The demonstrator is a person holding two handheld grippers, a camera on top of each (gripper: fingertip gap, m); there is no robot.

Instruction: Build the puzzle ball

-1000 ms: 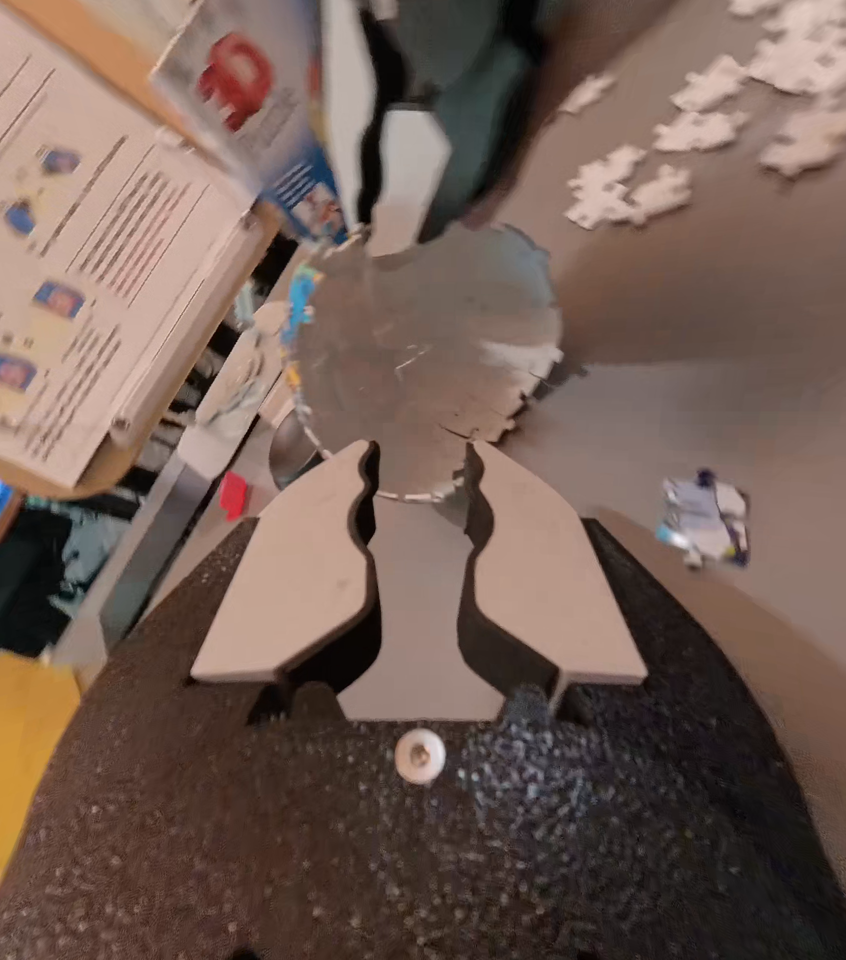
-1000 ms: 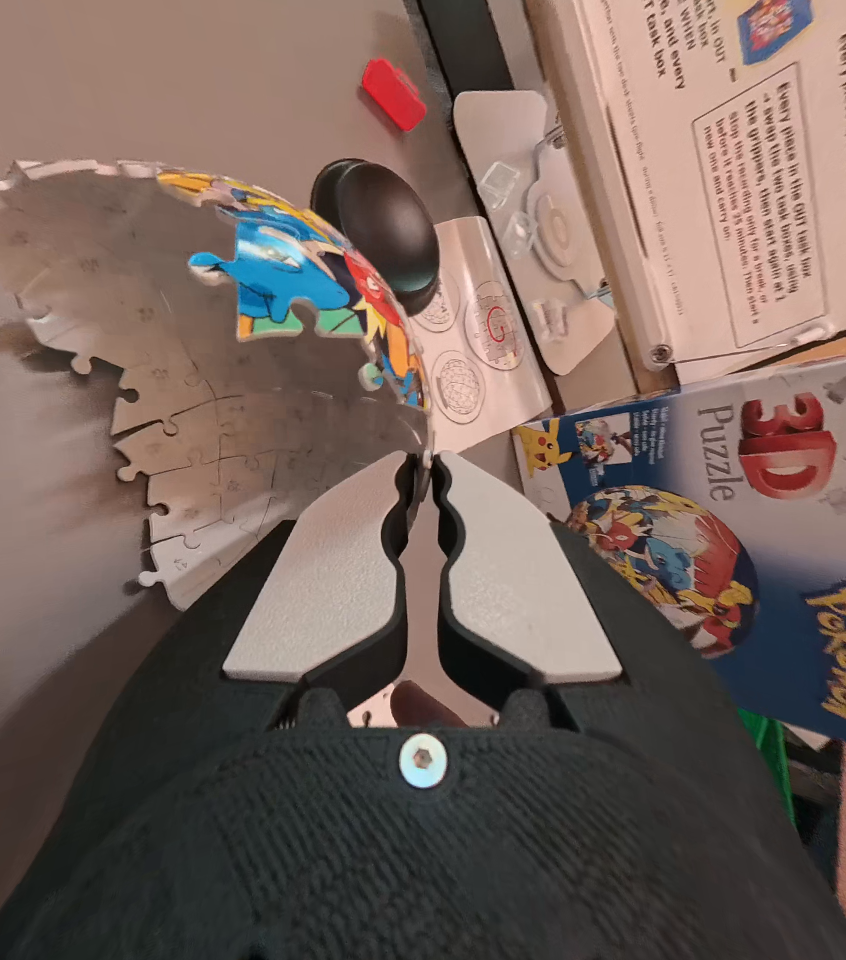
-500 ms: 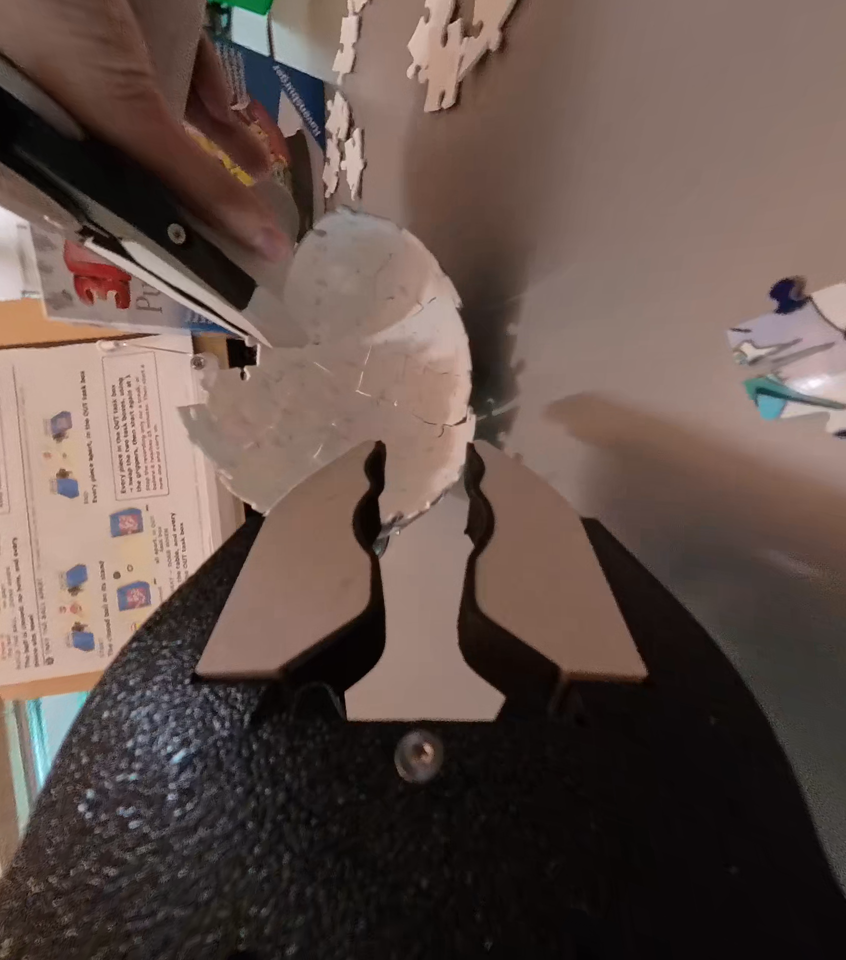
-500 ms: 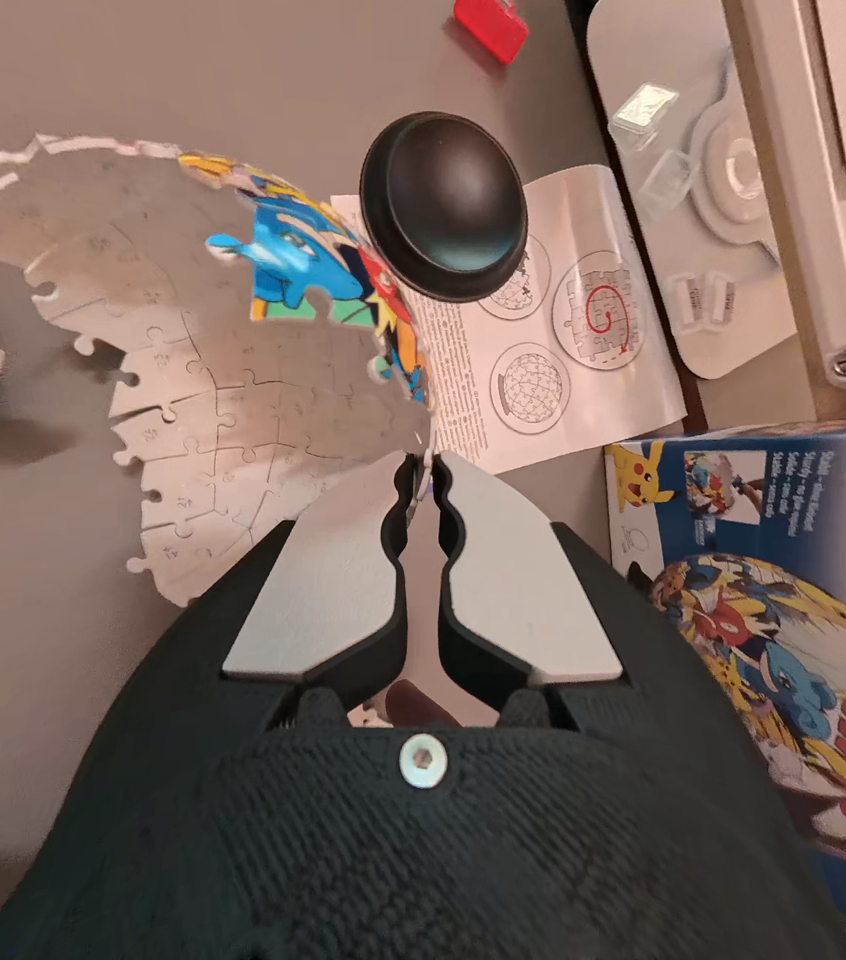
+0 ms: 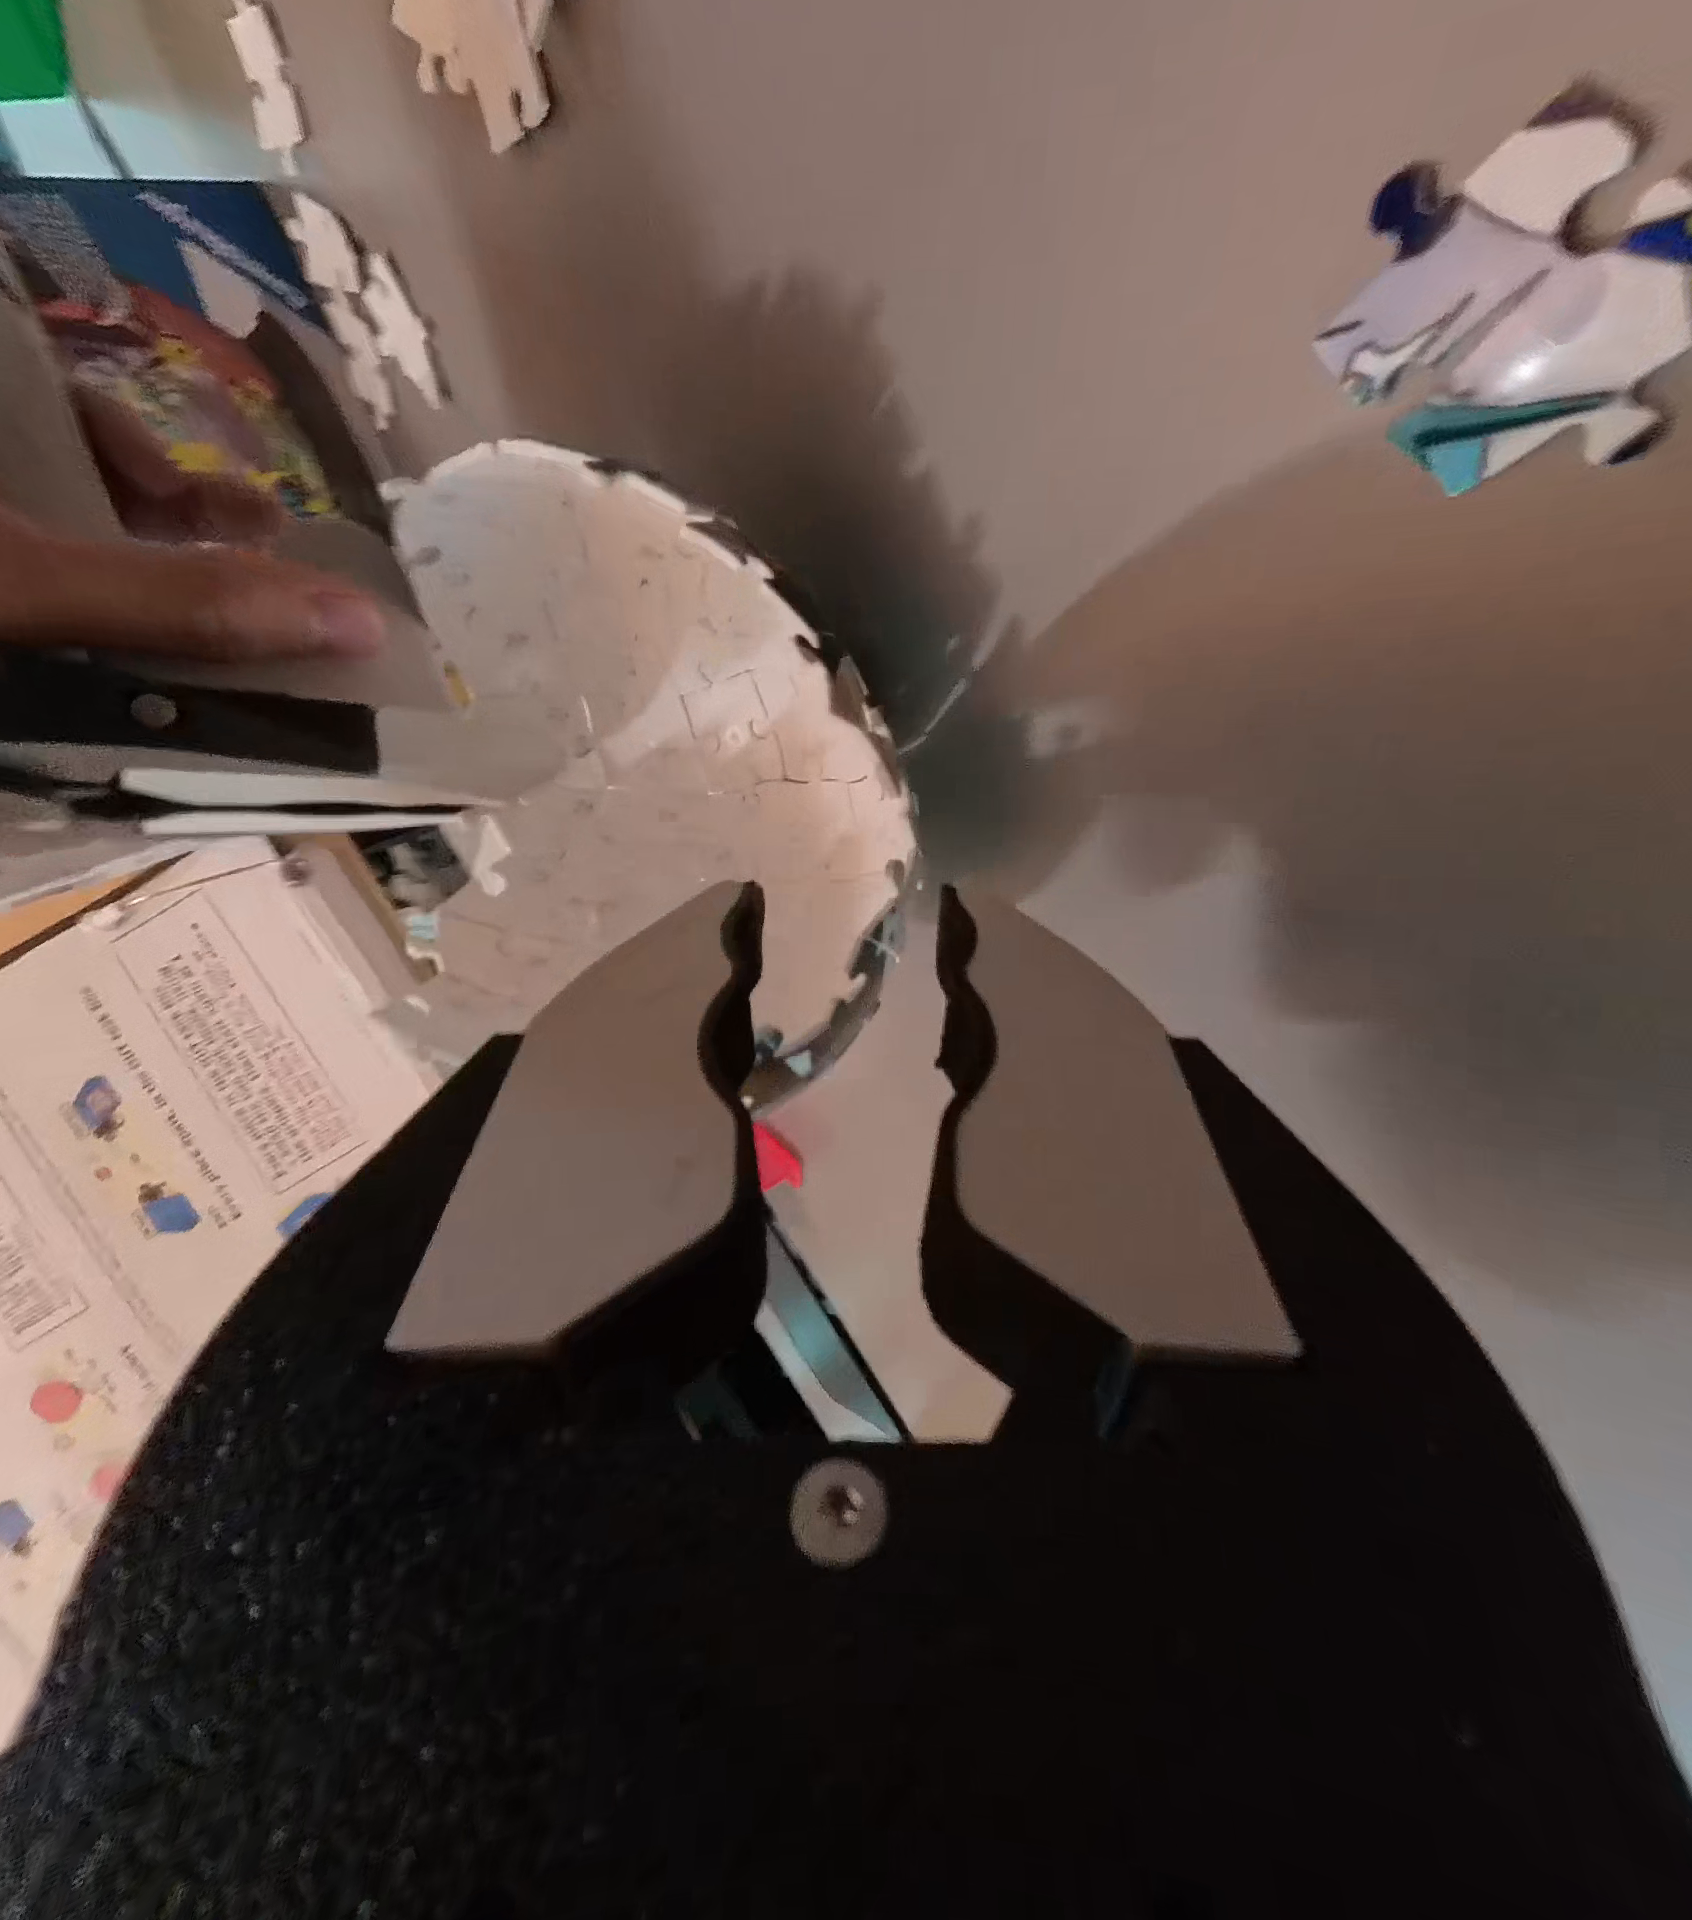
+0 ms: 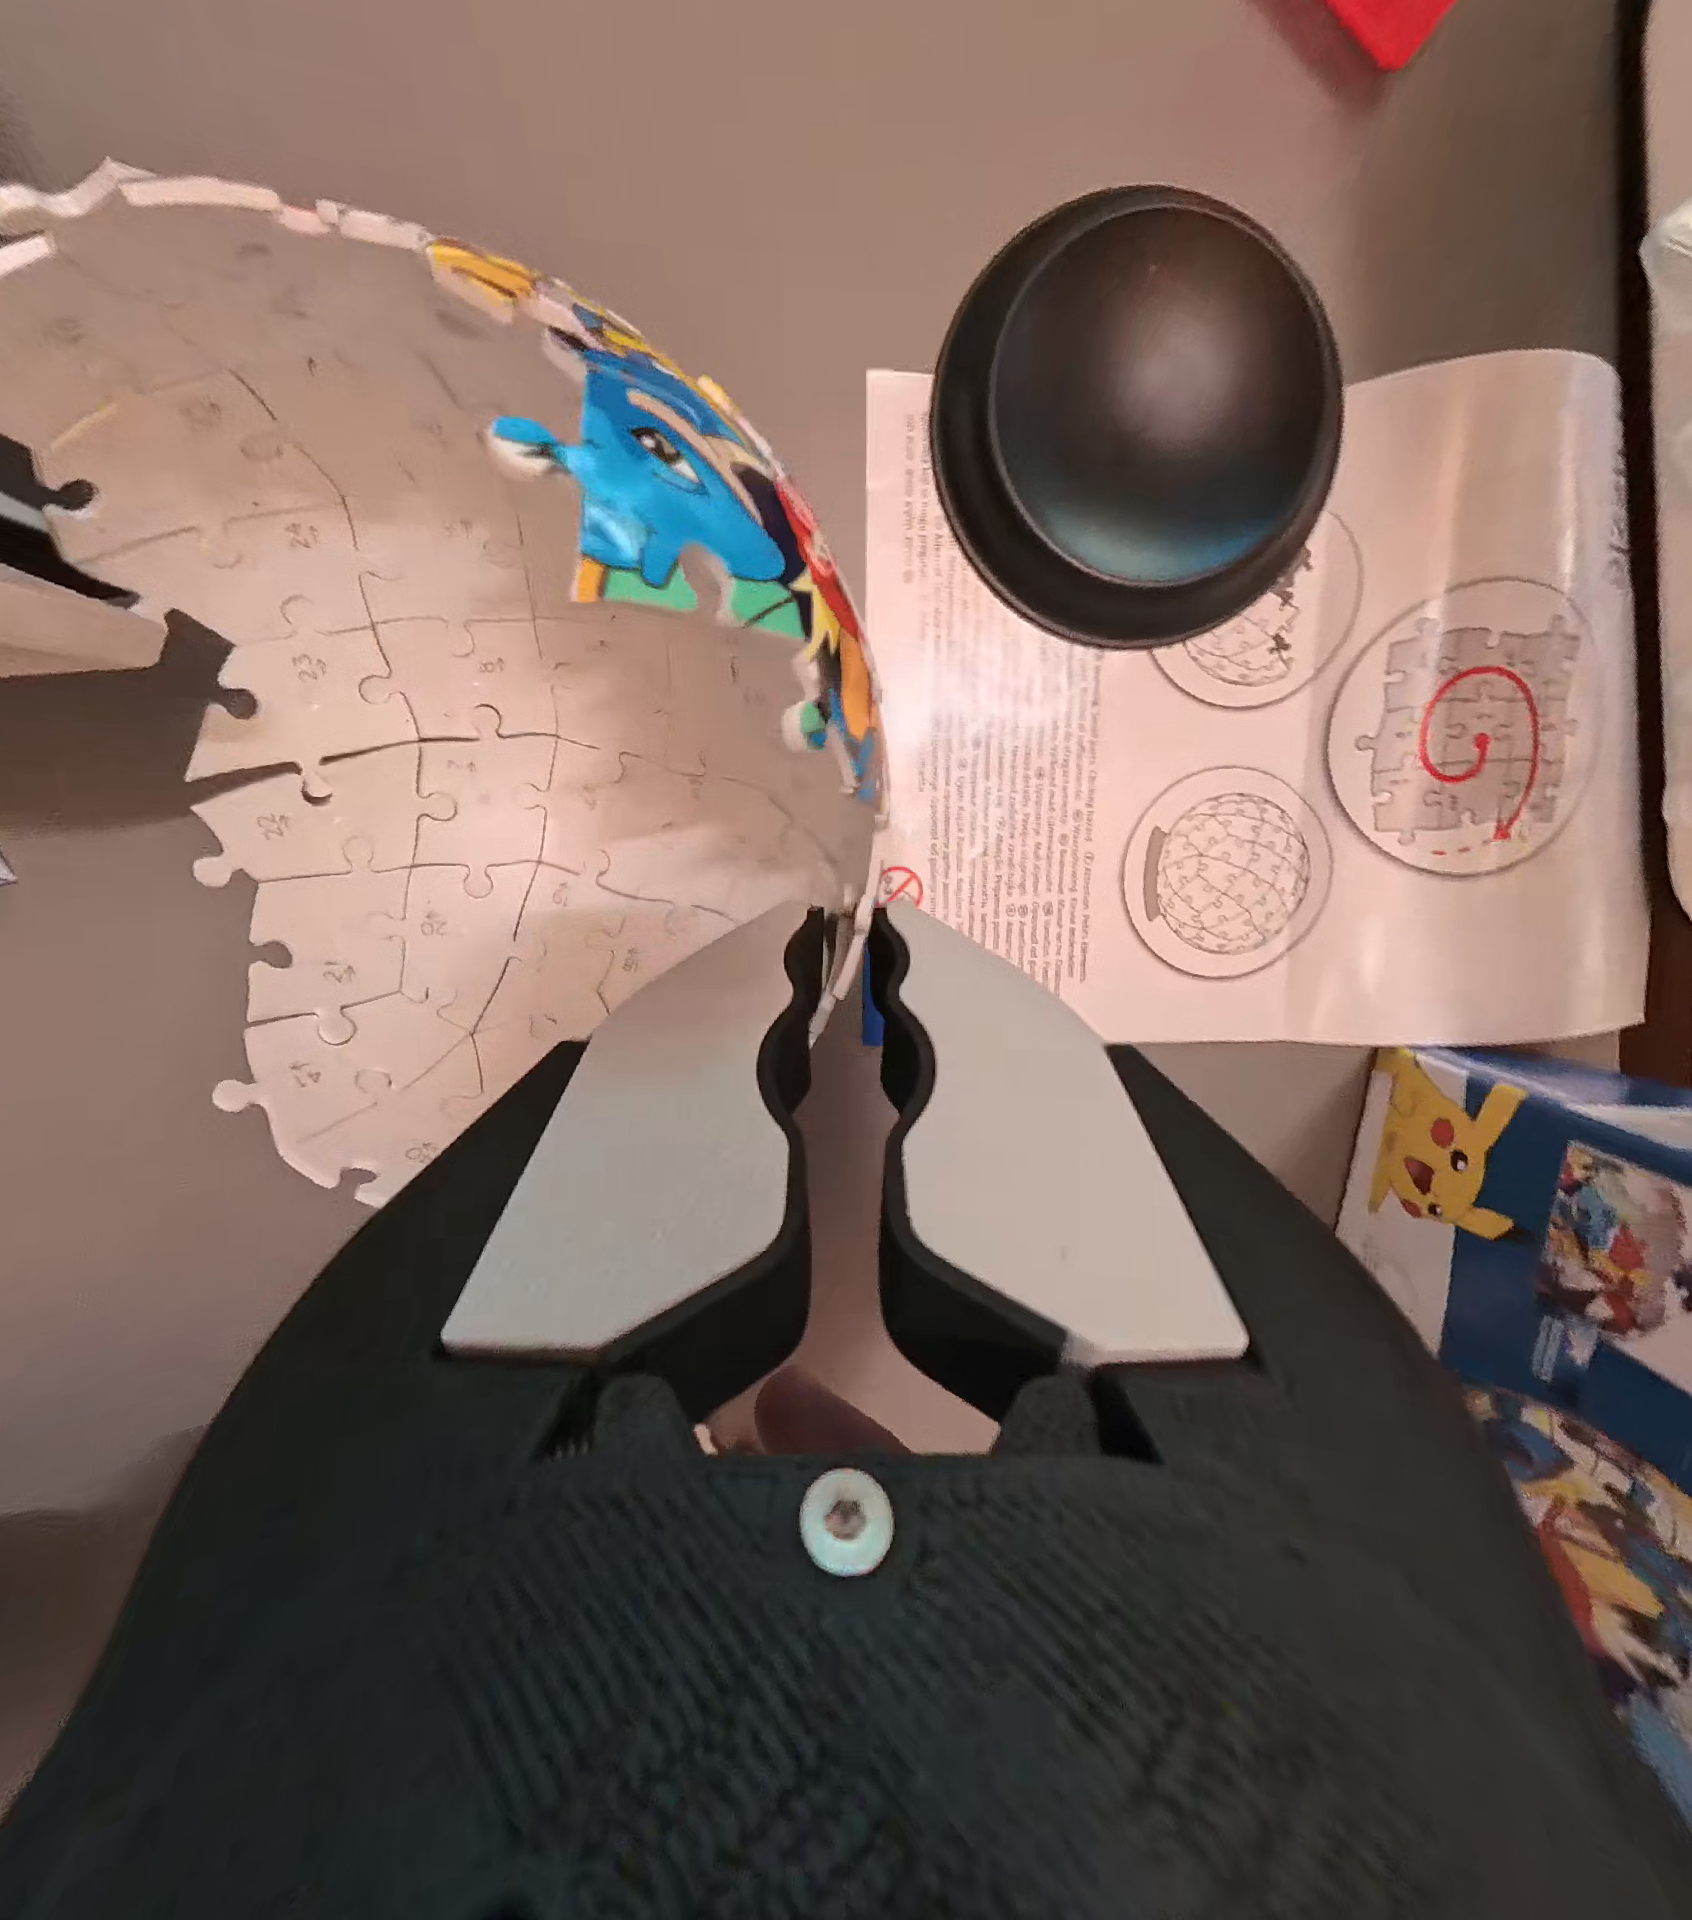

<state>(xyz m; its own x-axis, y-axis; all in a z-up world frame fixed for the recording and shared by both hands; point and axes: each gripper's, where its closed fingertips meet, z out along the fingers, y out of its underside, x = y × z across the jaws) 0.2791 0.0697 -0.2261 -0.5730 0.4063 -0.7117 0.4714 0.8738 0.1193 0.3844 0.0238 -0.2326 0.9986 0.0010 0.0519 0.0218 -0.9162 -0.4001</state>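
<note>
Since the earlier frame, my left hand-held gripper [image 5: 842,914] has swung further around the half-built puzzle ball [image 6: 468,727], and the loose printed piece [image 5: 1548,332] now lies far up and to its right. Grey bench [image 6: 613,104] fills the background of both views. Blue puzzle box [image 6: 1600,1403] sits low to the right of my right hand-held gripper [image 6: 842,935]. Ball shell, white inside with a coloured outer strip, rises just ahead and left of those fingers, which are pinched narrowly onto its rim. Instruction sheet [image 6: 1341,831] lies ahead and to the right, with the black dome stand [image 6: 1133,416] resting on its far edge. My left hand-held gripper stands moderately parted and empty, the shell's lower edge just ahead between its tips. A small red block [image 5: 774,1153] shows in that gap.
</note>
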